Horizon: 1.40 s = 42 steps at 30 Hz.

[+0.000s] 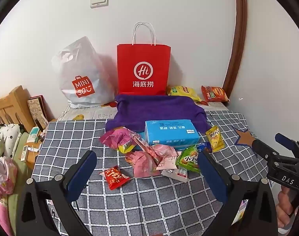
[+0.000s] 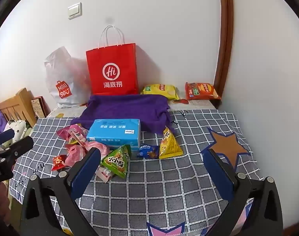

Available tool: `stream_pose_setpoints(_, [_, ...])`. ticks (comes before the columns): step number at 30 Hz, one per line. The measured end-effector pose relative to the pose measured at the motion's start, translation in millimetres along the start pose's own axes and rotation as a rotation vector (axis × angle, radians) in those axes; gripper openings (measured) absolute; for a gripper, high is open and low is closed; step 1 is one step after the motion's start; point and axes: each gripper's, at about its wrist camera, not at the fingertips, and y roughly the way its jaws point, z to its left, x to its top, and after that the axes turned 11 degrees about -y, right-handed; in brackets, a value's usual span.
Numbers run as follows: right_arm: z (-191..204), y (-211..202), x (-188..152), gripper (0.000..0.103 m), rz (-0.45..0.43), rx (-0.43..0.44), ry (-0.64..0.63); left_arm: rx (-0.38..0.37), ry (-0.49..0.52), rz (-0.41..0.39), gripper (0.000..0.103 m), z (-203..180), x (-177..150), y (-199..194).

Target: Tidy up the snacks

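Plainly, scattered snacks [image 1: 149,153] before red bag [image 1: 143,68]

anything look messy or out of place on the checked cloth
Yes. Small snack packets lie jumbled around the blue tissue pack: crumpled pink wrappers piled to its left, and a green triangular packet tipped over a white sachet.

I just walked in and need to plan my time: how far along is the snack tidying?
Nothing looks done: the green packet, yellow packet and small red packet lie loose on the checked cloth. Nothing in hand; left gripper and right gripper are open, empty. All sorting remains.
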Motion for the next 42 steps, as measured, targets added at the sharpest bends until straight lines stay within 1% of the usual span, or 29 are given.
stream_pose_setpoints(3, [0.8,-1.7,-0.2,0.103,0.000,-0.002,-0.006,0.004,0.000,0.014,0.102,0.0,0.6,0.6])
stream_pose_setpoints(8, [-0.5,-6.1,-0.6,0.103,0.000,0.001,0.001,-0.008,-0.007,0.004,0.102,1.0,-1.0,-4.2])
stream_pose_setpoints(9, [-0.5,-7.3,-0.4,0.103,0.000,0.001,0.001,-0.020,-0.006,0.000,0.102,0.7,-1.2,-6.1])
stream_pose_setpoints(13, [4.8,-9.2,2.2,0.103,-0.010,-0.005,0.000,-0.018,-0.010,-0.006,0.102,-3.7,-4.4,-5.3])
stream_pose_setpoints(20, [1.9,-10.8,-0.6,0.103,-0.017,0.004,-0.002,-0.034,-0.016,-0.001,0.102,-2.1,-3.1,-5.1])
stream_pose_setpoints(37, [2.3,-14.1,0.5,0.103,-0.031,0.026,0.003,-0.034,-0.026,-0.011,0.102,-0.8,-1.1,-9.2])
stream_pose_setpoints(42, [3.9,-15.0,-1.4,0.103,-0.029,0.028,0.005,-0.037,-0.016,-0.013,0.102,-3.1,-3.2,-10.4])
